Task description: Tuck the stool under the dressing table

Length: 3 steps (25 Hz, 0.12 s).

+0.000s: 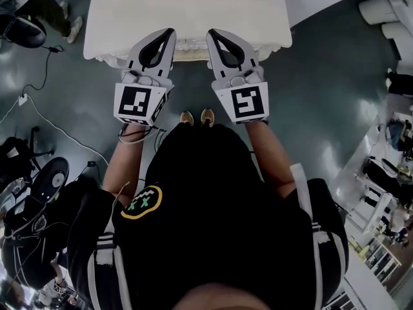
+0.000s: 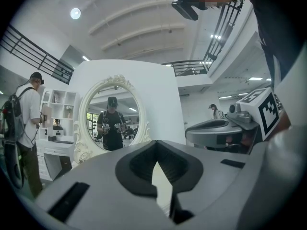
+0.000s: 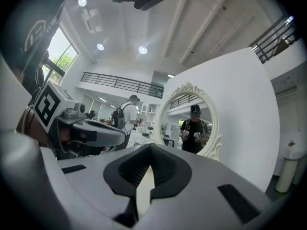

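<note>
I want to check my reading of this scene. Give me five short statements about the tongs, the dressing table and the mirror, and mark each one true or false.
1. The left tongs and the right tongs are both shut. True.
2. The left tongs grip the edge of the dressing table. False: nothing is between them.
3. The mirror is oval with an ornate frame. True.
4. A stool stands on the floor between the person's shoes and the table. False: no stool shows there.
5. The mirror reflects only an empty room. False: it shows the person holding both tongs.
</note>
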Tool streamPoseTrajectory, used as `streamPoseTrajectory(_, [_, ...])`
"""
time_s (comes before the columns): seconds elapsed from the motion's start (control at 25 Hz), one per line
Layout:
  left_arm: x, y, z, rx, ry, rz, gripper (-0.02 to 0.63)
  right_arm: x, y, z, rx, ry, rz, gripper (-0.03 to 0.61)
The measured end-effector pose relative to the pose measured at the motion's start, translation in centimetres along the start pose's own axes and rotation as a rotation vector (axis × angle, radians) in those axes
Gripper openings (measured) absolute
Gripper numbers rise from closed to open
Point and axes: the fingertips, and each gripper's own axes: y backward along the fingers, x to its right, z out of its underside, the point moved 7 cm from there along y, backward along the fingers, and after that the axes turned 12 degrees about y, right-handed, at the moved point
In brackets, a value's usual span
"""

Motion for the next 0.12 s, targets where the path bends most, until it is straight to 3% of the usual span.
streamPoseTrajectory(0.12, [-0.07, -0.02, -0.13, 0.005, -0.003, 0.000, 0.018, 0.04, 0.00, -0.15, 0.007, -0.001, 0.010, 0.019])
